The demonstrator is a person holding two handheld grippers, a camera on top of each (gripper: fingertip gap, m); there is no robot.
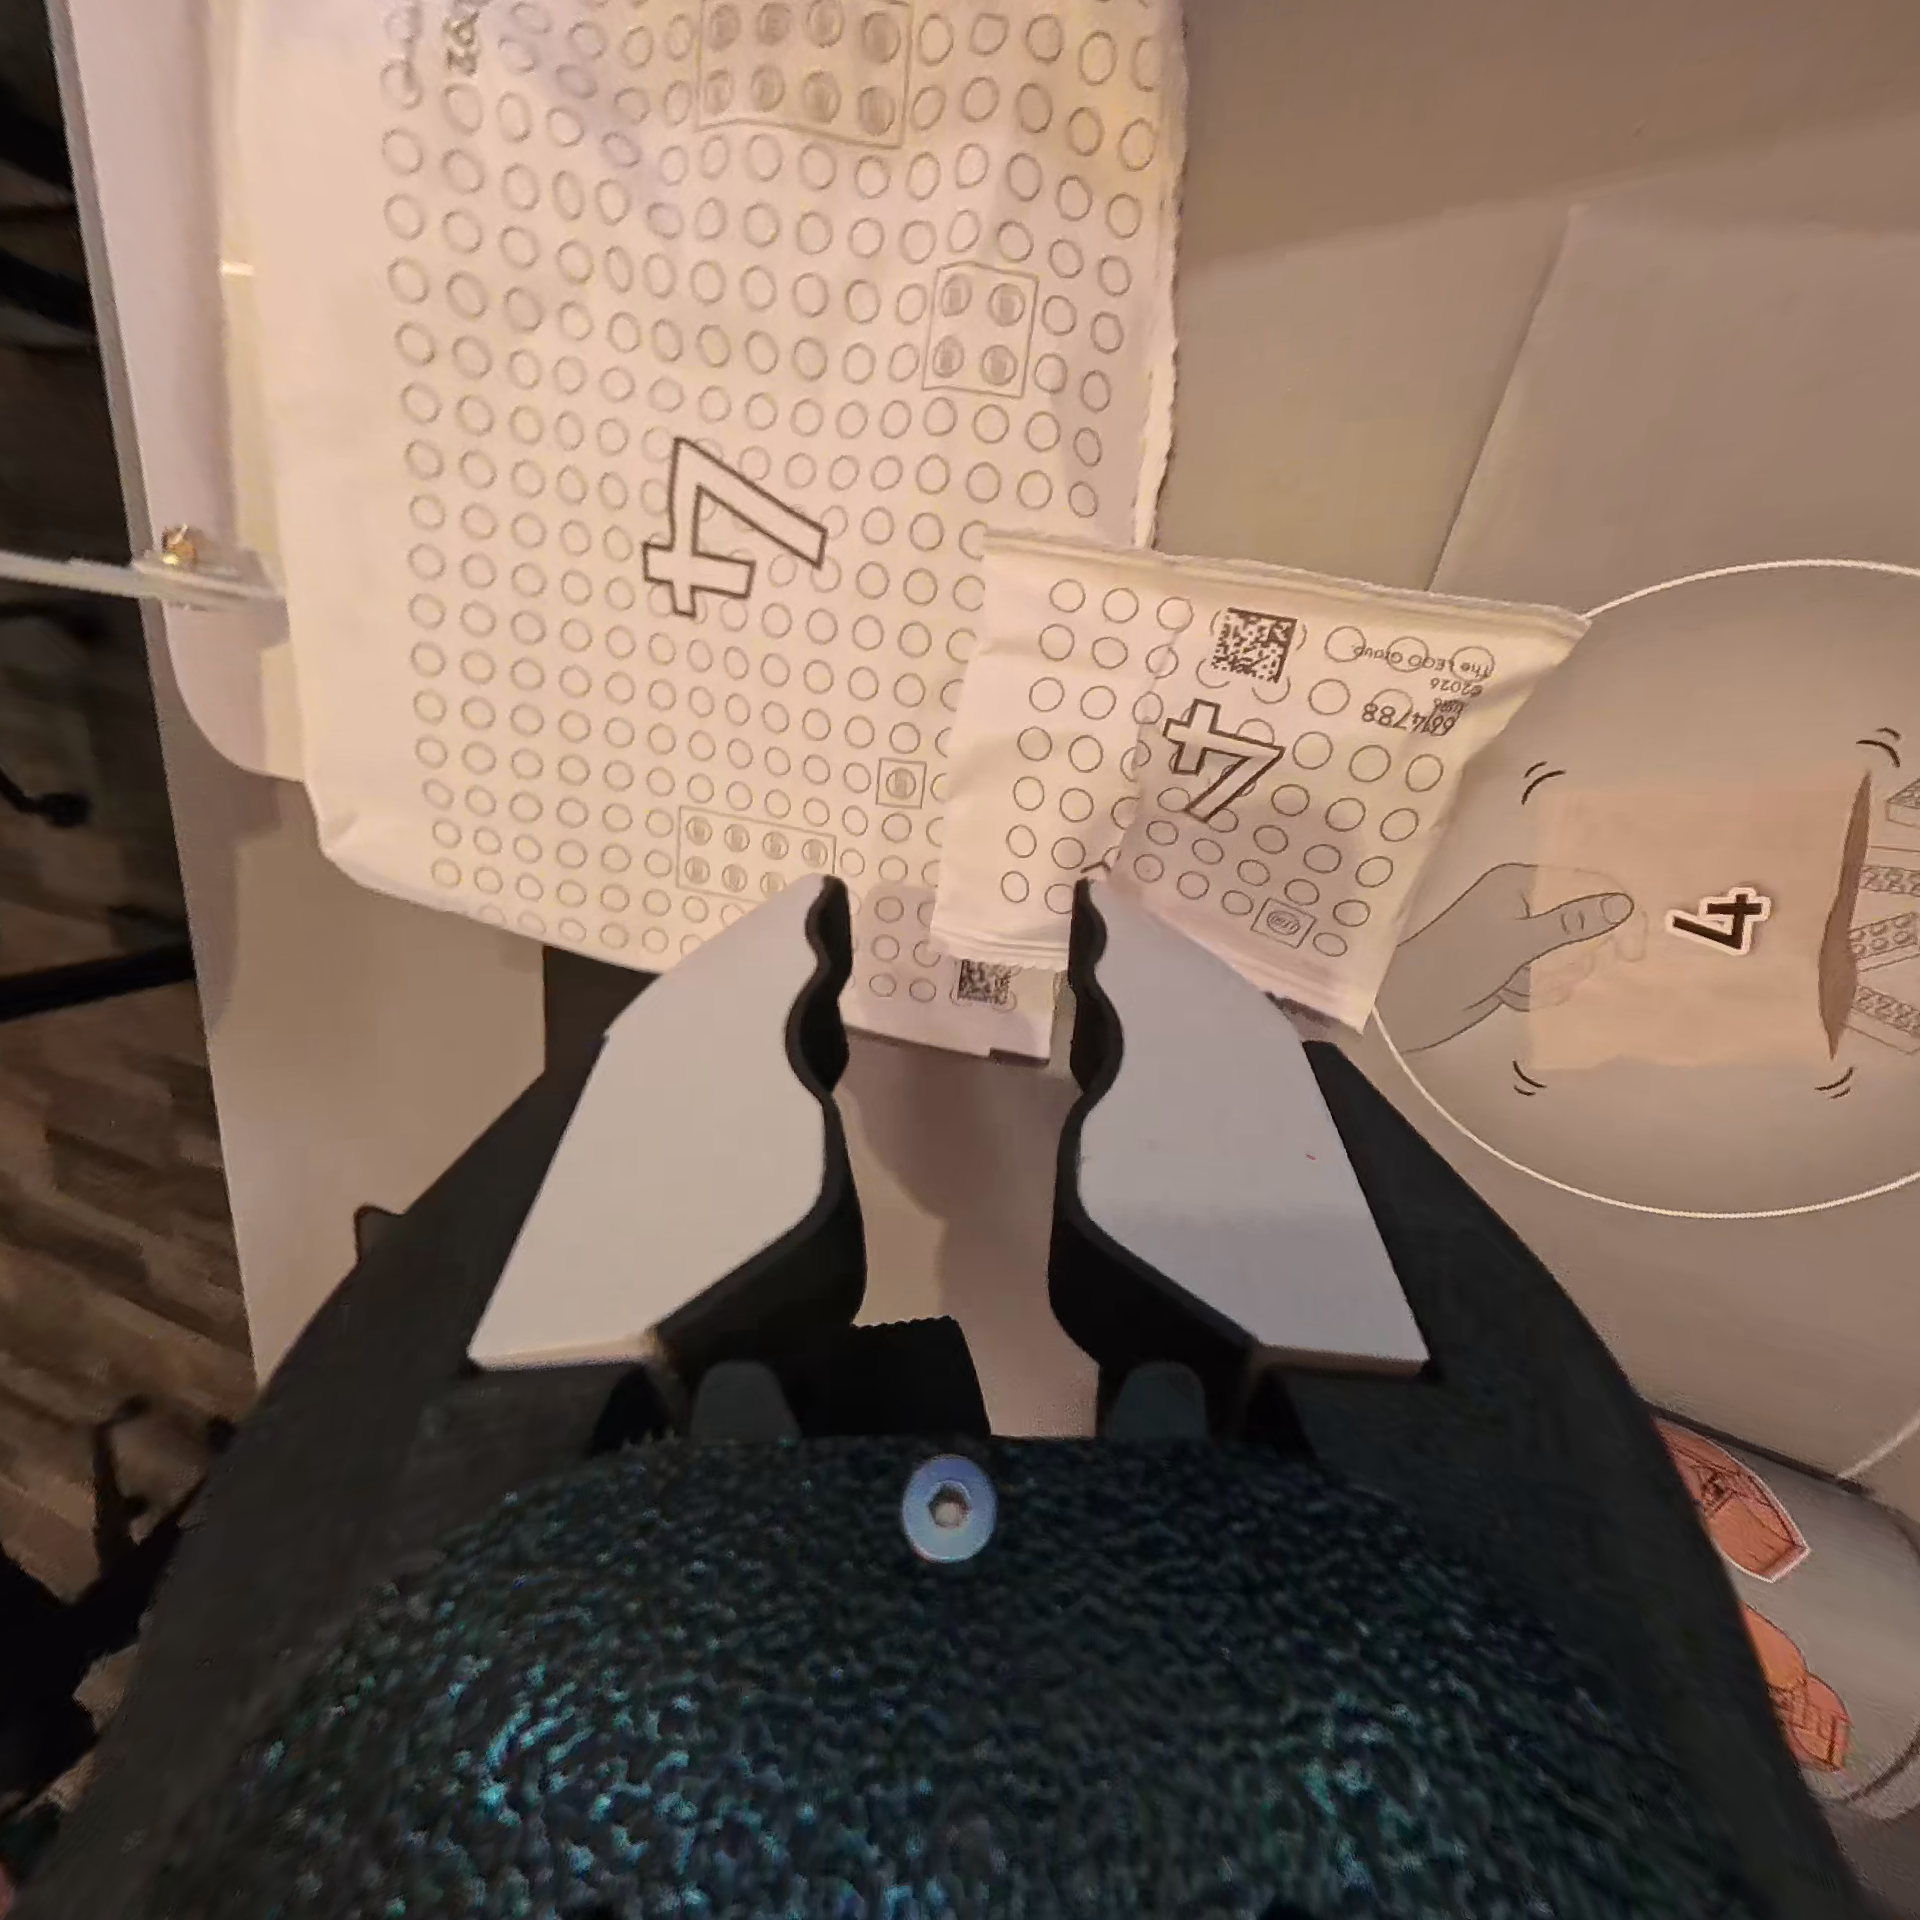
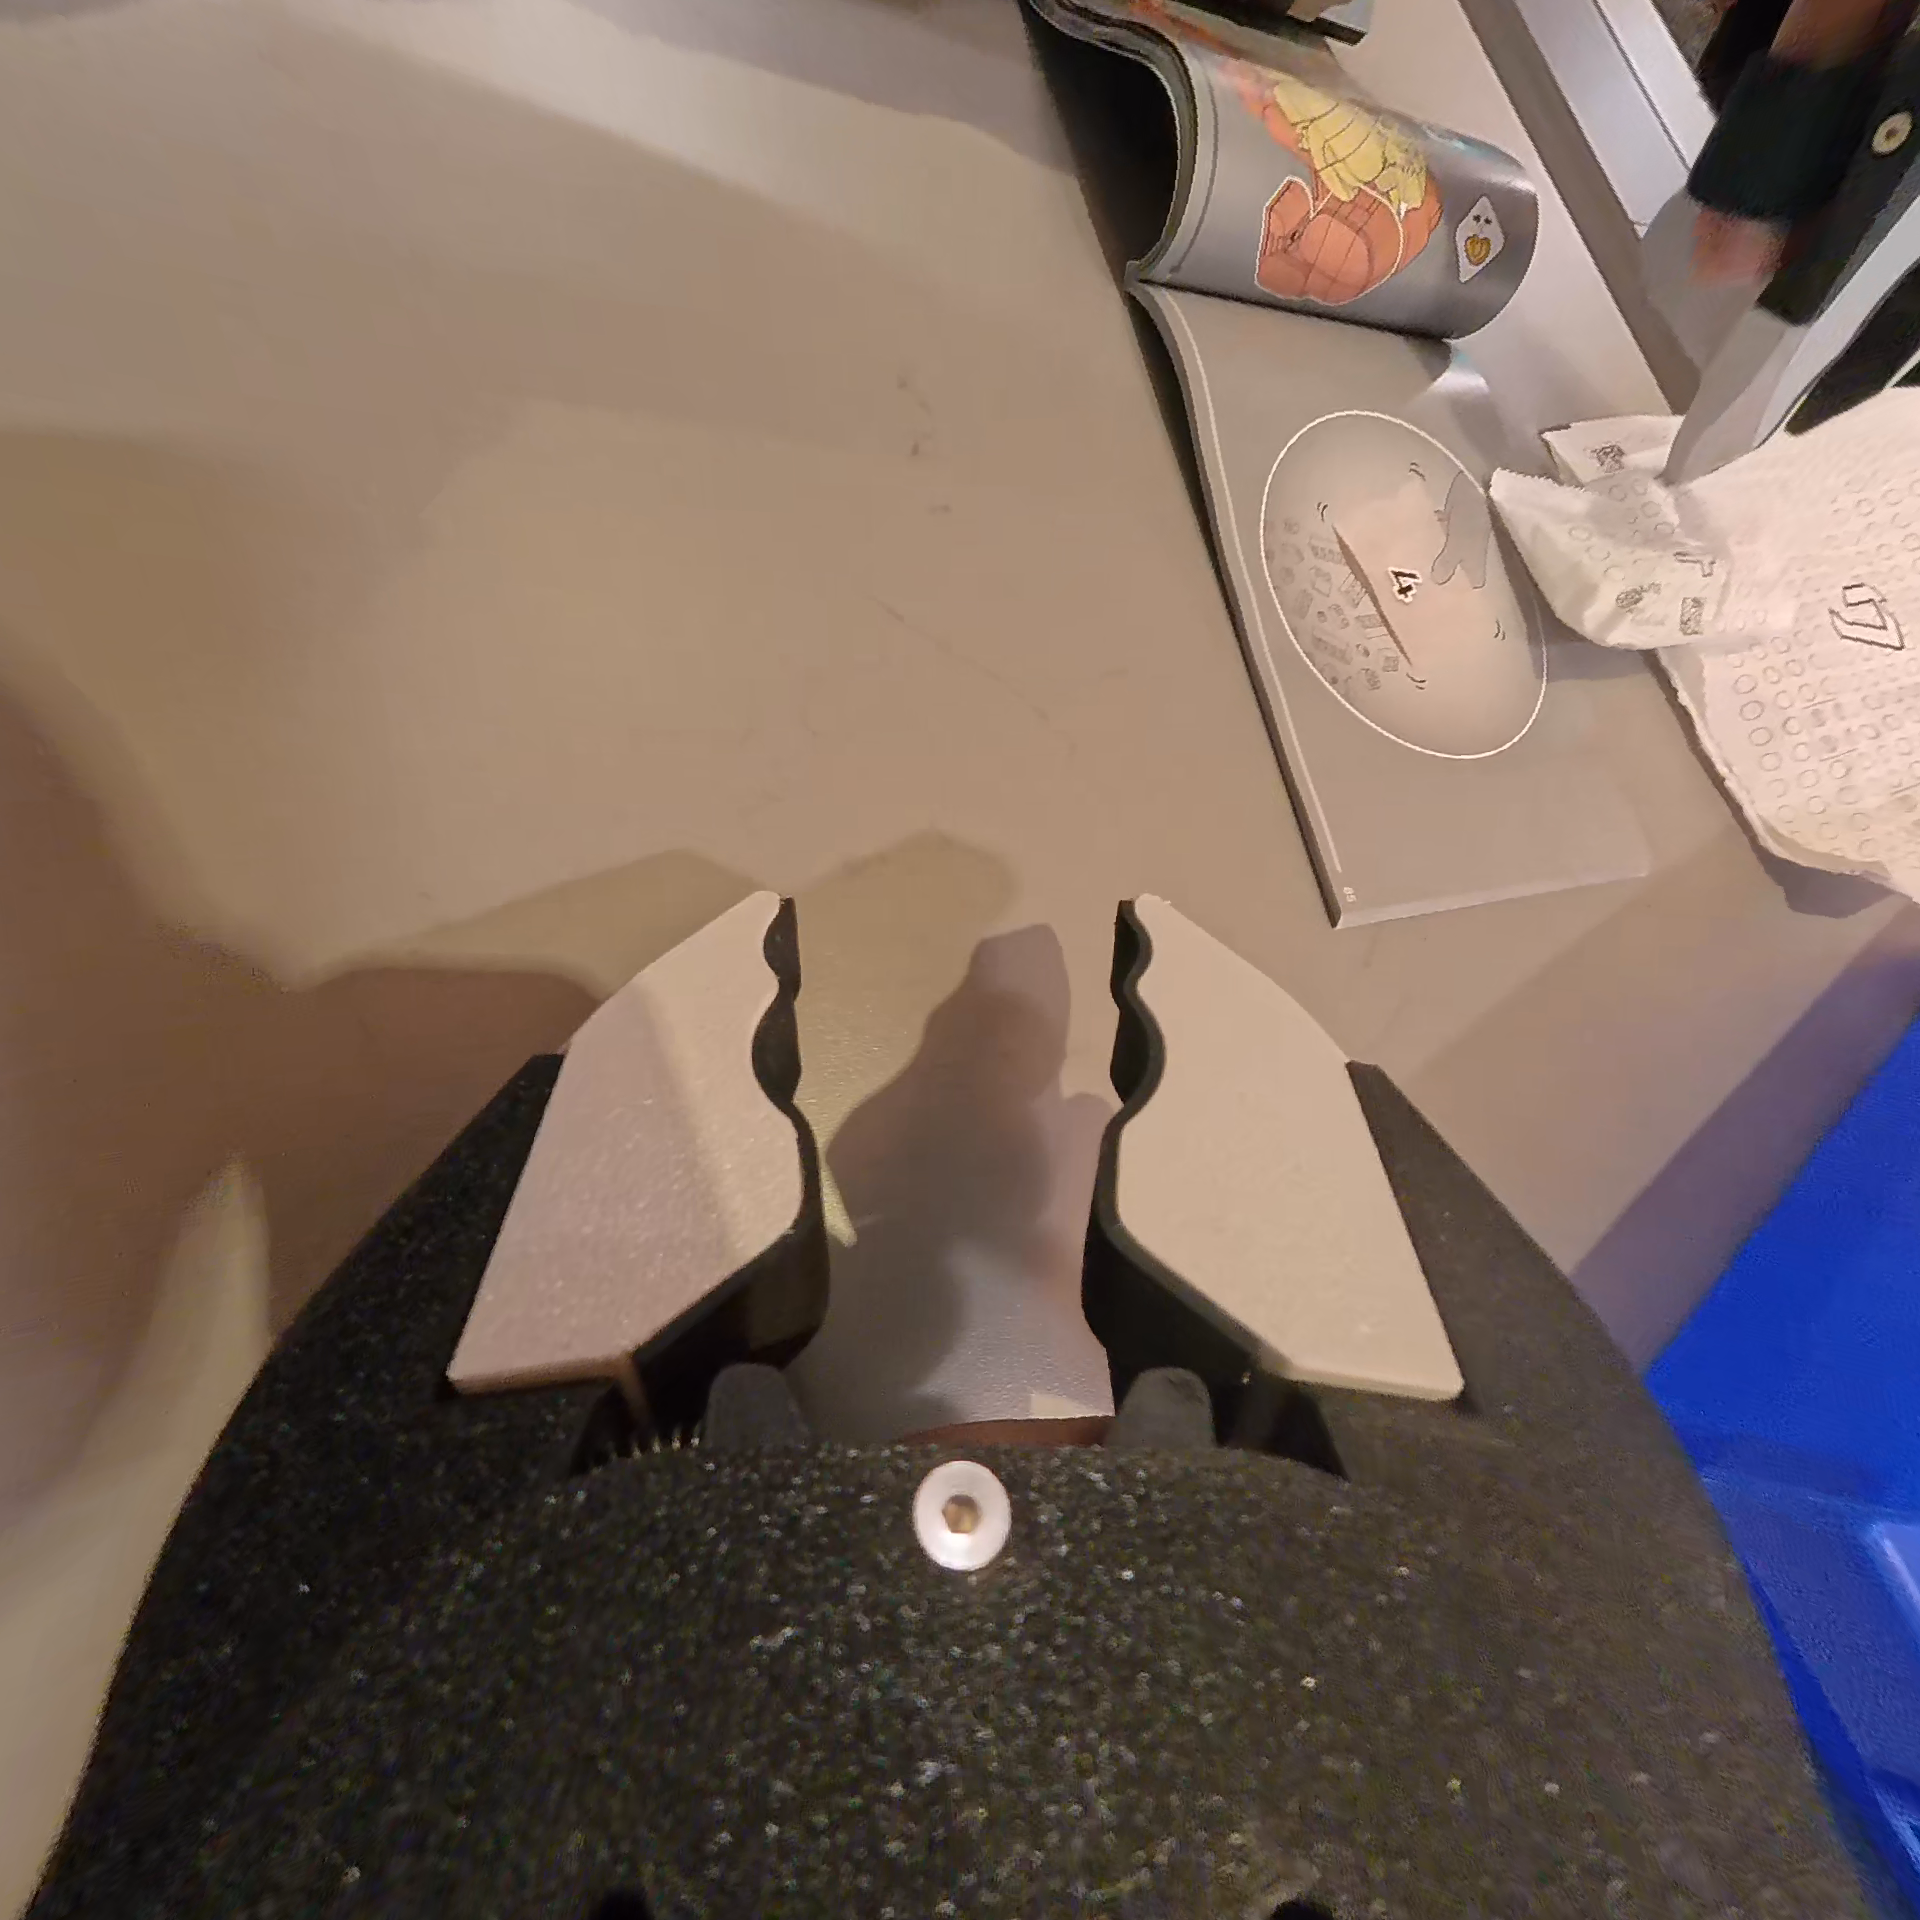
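Looking along the left gripper (image 1: pixel 956 894), we see its jaws standing moderately apart with nothing clamped between them. Its right fingertip (image 1: pixel 1083 904) sits at the lower left part of a small white paper bag (image 1: pixel 1247 748), and that bag's near corner pokes into the gap. The left pad (image 1: pixel 831 935) stands clear of the paper, so we judge the bag is not gripped. The small bag is printed with rings. It lies partly on a large bag (image 1: pixel 675 468) of the same paper and print and partly on the open booklet (image 1: pixel 1662 416). The large bag is spread flat on the pale table (image 2: pixel 520 520), just left of the booklet, with its near edge showing between the fingers. The booklet's open grey page carries a round drawing of a hand shaking out a bag, and its other pages curl up beyond. The right gripper (image 2: pixel 956 914) hovers well apart from all of this over a bare stretch of table. Its jaws are wide and nothing is between them but its own shadow. From its view the 2 bags and the left gripper show far off at the upper right. A blue surface (image 2: pixel 1818 1351) lies past the table edge on the right.
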